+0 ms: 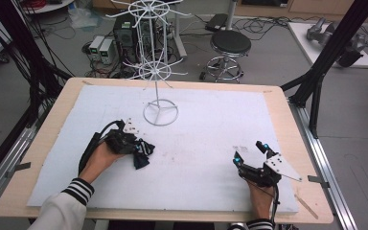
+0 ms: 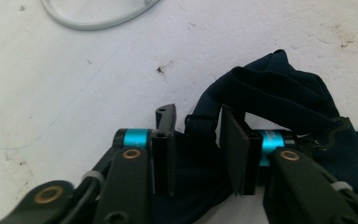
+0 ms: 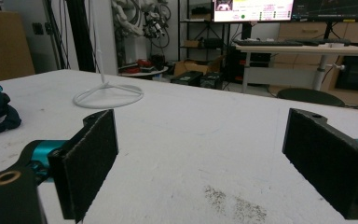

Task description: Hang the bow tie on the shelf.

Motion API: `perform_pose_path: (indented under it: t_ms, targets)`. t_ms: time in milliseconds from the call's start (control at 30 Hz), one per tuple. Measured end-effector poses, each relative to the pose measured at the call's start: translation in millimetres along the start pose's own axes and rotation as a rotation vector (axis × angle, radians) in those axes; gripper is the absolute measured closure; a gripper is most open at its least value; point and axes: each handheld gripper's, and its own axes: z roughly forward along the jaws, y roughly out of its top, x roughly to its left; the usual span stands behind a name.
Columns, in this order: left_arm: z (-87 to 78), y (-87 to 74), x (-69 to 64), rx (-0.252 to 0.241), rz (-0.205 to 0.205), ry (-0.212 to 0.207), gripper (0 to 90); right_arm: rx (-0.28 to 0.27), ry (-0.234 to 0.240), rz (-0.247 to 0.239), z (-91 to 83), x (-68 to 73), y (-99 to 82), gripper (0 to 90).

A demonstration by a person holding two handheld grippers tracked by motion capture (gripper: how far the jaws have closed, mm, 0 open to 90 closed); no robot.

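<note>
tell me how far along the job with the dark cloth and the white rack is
Early. Done: nothing hangs on the white wire rack. In hand: the left gripper is at the dark blue cloth on the white table cover, jaws narrowed around a strap, though firm contact isn't clear. Left: lifting the cloth and probably hanging it. The right gripper rests open.

Grey floor with a black stool and tangled cables.

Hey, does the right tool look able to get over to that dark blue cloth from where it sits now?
Probably yes. The right tool stands open with nothing between its jaws, and bare white mat lies between it and the dark blue cloth, though the left tool is already on it.
</note>
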Motion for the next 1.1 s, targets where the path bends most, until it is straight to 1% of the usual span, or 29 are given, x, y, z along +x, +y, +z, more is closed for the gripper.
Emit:
perform_pose_path:
  t_ms: [33,133,233,300,333,400,433,567,633,667,700,767,800,833,867,933,1000,1100]
  targets:
    - [-0.6,0.4,-0.8,0.007,0.004,0.005,71.6,0.0,0.0,0.001,0.0,0.0,0.0,9.4]
    - [-1.1,0.5,-2.7,0.007,0.006,0.015,78.3,-0.001,0.0,0.0,0.0,0.0,0.0,9.4]
    - [-2.1,0.4,-3.6,0.008,0.012,0.022,82.0,-0.001,0.0,0.001,0.0,0.1,0.0,9.5]
    - [-2.5,0.1,-4.0,0.002,0.007,0.02,83.4,0.0,0.0,0.002,-0.1,0.1,0.0,9.4]
    - [-3.2,0.1,-3.6,0.002,0.012,0.022,83.4,0.0,0.0,0.002,-0.1,0.1,0.0,9.4]
    - [-5.3,-0.5,-4.0,-0.02,0.009,0.033,84.0,0.0,0.0,0.001,-0.1,0.1,-0.1,9.4]
    - [-6.4,-0.5,-3.6,-0.027,0.012,0.03,84.2,0.0,0.0,0.002,-0.1,0.2,0.0,9.5]
    - [-12.1,0.1,-3.0,-0.083,-0.006,0.045,84.4,0.0,0.001,0.002,-0.1,0.1,-0.1,9.4]
    - [-15.4,0.0,-1.5,-0.108,-0.009,0.046,84.5,0.0,0.0,0.002,-0.1,0.2,0.0,9.4]
    - [-17.0,-0.1,-0.9,-0.119,-0.011,0.049,84.5,0.002,-0.001,0.004,-0.3,0.4,-0.1,9.4]
    - [-17.0,-0.1,-0.9,-0.119,-0.011,0.049,84.5,0.001,0.0,0.002,-0.2,0.3,-0.1,9.5]
    - [-20.5,-0.7,0.5,-0.165,-0.034,0.041,84.5,0.001,0.0,0.002,-0.2,0.3,-0.1,9.4]
    - [-24.6,-0.7,1.5,-0.197,-0.044,0.048,84.5,0.002,-0.001,0.003,-0.3,0.4,-0.1,9.5]
    - [-24.6,-0.7,1.5,-0.197,-0.044,0.048,84.5,0.002,-0.001,0.003,-0.3,0.4,-0.1,9.5]
    - [-26.4,-0.9,2.2,-0.224,-0.055,0.042,84.5,0.002,-0.001,0.003,-0.3,0.4,-0.1,9.4]
    - [-30.7,-1.4,3.8,-0.258,-0.064,0.044,84.5,0.003,-0.001,0.001,-0.3,0.3,-0.1,9.5]
    - [-32.8,-2.6,6.5,-0.291,-0.091,0.015,84.4,0.002,-0.001,0.0,-0.2,0.2,-0.1,9.4]
    - [-35.8,-4.4,9.5,-0.323,-0.112,0.012,84.5,0.006,-0.001,0.003,-0.4,0.7,-0.1,9.4]
